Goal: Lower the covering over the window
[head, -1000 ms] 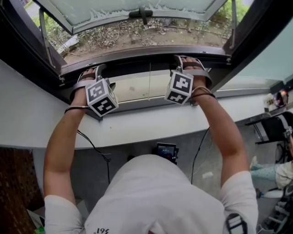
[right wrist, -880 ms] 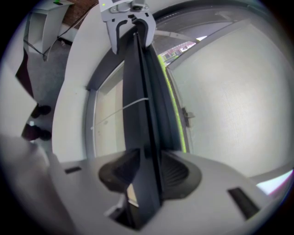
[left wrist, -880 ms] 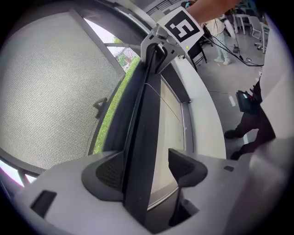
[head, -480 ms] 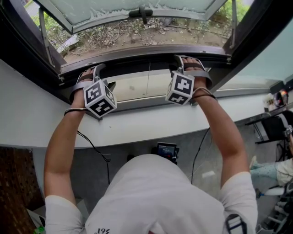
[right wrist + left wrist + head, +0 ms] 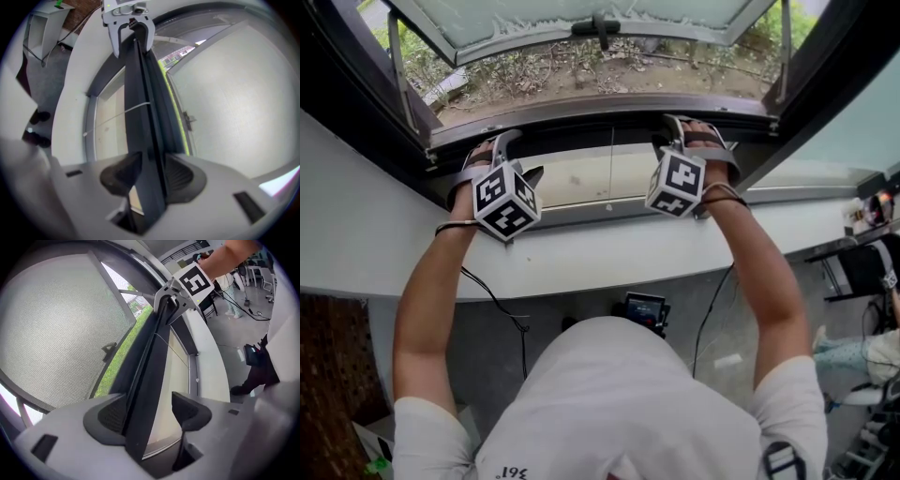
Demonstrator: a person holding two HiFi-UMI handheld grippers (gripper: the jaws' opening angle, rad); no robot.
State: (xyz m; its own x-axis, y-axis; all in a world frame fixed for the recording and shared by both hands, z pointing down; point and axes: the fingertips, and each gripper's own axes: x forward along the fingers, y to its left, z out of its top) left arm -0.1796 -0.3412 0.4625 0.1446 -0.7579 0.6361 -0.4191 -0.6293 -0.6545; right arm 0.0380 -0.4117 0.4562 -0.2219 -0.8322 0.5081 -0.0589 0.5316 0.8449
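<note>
The covering's dark bottom bar [image 5: 591, 131] runs along the open window's lower frame. My left gripper [image 5: 508, 155] sits over its left part. In the left gripper view the bar [image 5: 150, 362] lies against one pad of that gripper [image 5: 150, 411], with a clear gap to the other pad, so it is open. My right gripper [image 5: 672, 128] straddles the bar's right part. Its jaws have just been opening, and in the right gripper view the bar [image 5: 140, 108] stands between the pads of that gripper [image 5: 147, 176]. Each gripper shows at the bar's far end in the other's view: the right gripper [image 5: 169, 300] and the left gripper [image 5: 131, 29].
The window pane [image 5: 581, 14] with its dark handle is swung outward above, with ground and plants outside. A pale panel [image 5: 581, 178] with a thin cord lies below the bar, then the white sill [image 5: 581, 253]. Chairs and a seated person [image 5: 872, 347] are at the right.
Both grippers stay at the bar. The left gripper's cube has rolled slightly, and the whole view has shifted a little.
</note>
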